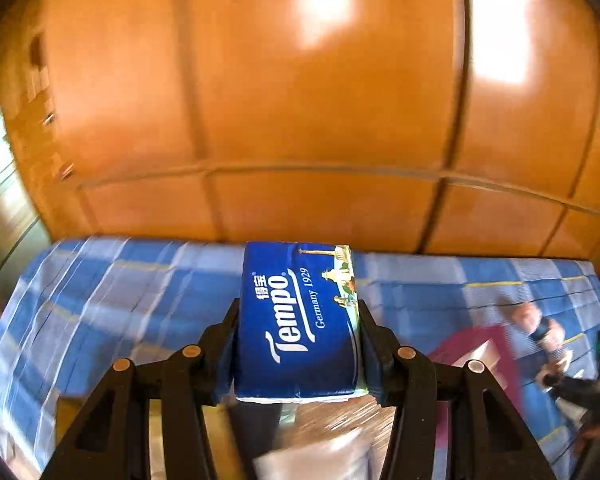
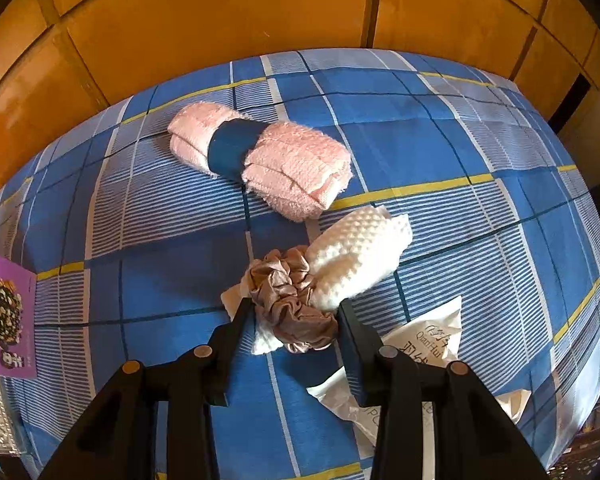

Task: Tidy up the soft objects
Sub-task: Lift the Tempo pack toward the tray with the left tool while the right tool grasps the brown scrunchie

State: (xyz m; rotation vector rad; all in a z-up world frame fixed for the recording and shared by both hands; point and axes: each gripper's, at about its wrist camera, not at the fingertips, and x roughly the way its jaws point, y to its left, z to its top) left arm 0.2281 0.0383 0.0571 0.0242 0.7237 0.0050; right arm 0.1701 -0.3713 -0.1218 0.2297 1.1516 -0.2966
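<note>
tissue pack (image 1: 298, 320) clamped between left hand-held gripper (image 1: 298, 312) pads, above checked bedsheet (image 1: 100, 300)

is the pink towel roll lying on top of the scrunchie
No, the pink towel roll lies apart on the bedsheet, farther back than the scrunchie.

black gripper (image 1: 298, 312), brass-coloured pivot pins

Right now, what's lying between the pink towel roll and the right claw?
In the right wrist view, a white bumpy cloth and a brownish scrunchie lie between the pink towel roll and the right claw, whose fingers flank the scrunchie.
</note>
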